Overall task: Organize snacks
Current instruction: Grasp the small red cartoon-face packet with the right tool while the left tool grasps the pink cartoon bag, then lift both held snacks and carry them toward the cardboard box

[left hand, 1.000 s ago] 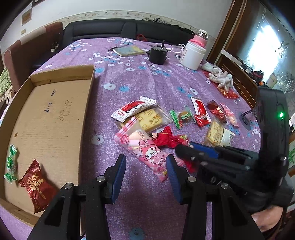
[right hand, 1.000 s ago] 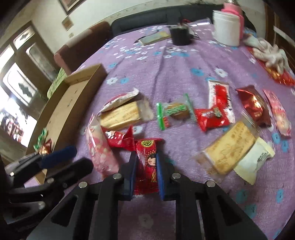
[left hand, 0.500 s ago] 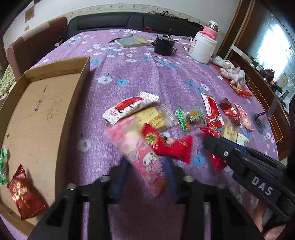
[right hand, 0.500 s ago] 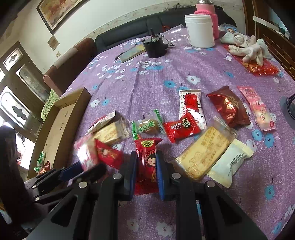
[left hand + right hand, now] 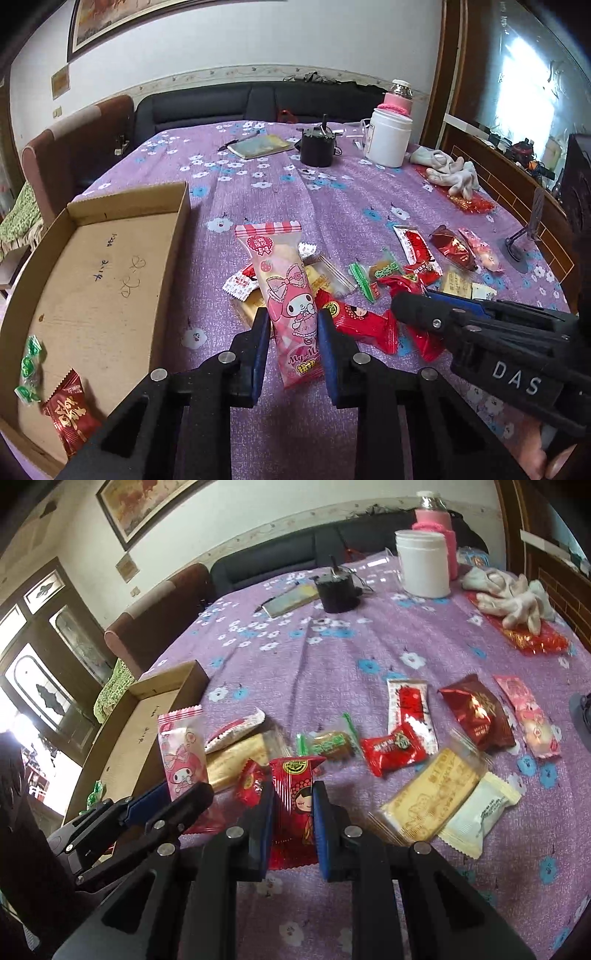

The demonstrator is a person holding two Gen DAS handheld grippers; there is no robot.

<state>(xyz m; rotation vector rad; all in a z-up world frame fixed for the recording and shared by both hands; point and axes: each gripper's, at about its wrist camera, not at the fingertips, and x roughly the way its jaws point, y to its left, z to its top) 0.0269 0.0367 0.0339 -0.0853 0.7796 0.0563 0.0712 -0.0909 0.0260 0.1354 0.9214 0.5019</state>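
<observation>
Lifted off the cloth now: left gripper (image 5: 290, 334) just clenched the pink packet (image 5: 288, 291), right gripper (image 5: 293, 805) clamps my red packet (image 5: 295, 794), both bound for the box (image 5: 92, 266) at frame left.

The cardboard box (image 5: 110, 266) is sitting at the tablecloth's (image 5: 258, 192) left edge, two wrapped candies (image 5: 48, 402) lying in its near corner. Right of it, loose snack packets (image 5: 436, 760) are lying scattered mid-table, with the notebook (image 5: 258, 146), a round container (image 5: 317, 146) and white jar (image 5: 388, 138) standing behind them at the far end.
</observation>
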